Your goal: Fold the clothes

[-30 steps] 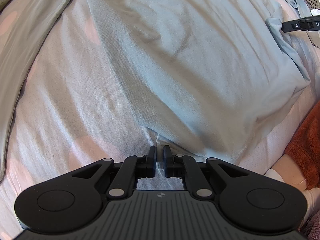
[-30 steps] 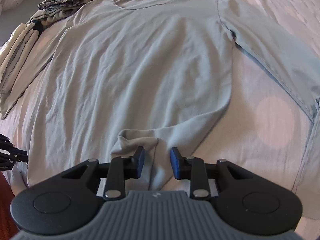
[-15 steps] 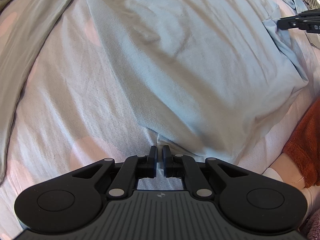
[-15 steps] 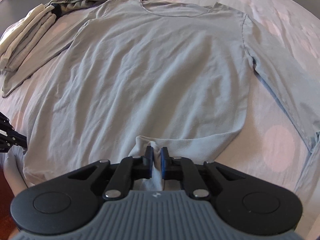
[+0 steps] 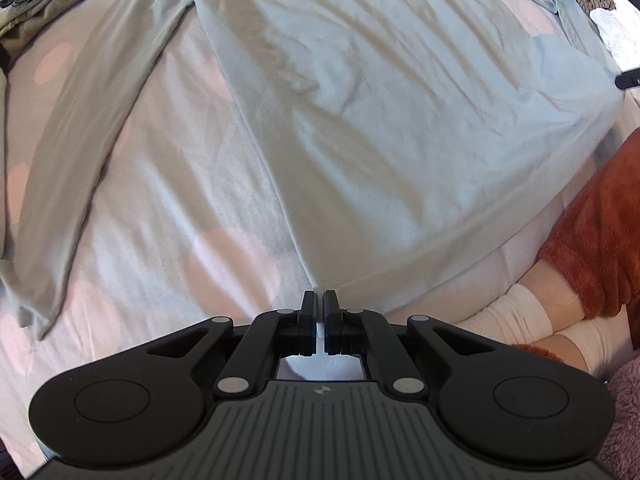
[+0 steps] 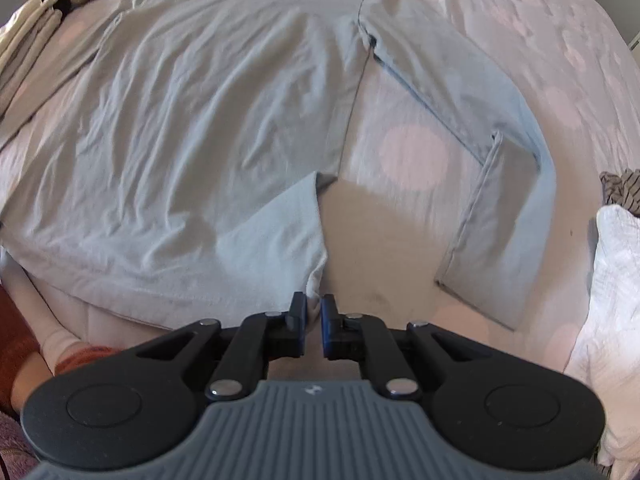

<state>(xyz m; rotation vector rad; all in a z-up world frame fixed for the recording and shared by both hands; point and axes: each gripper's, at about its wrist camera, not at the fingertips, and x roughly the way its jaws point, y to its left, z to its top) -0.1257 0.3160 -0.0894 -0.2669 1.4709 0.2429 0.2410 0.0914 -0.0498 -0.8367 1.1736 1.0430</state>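
Two claws, each pinching a hem corner of the shirt point(image 6: 192, 120) at six o'clock: left gripper point(image 5: 319, 312) clenched on its corner, right gripper point(image 6: 313, 312) clamped on a raised flap. Probably the first fold, hem toward collar at twelve o'clock; needs an even lift. Only right view: cuff point(image 6: 476, 304) at four o'clock. Only left view: sleeve point(image 5: 80, 128) at ten o'clock.
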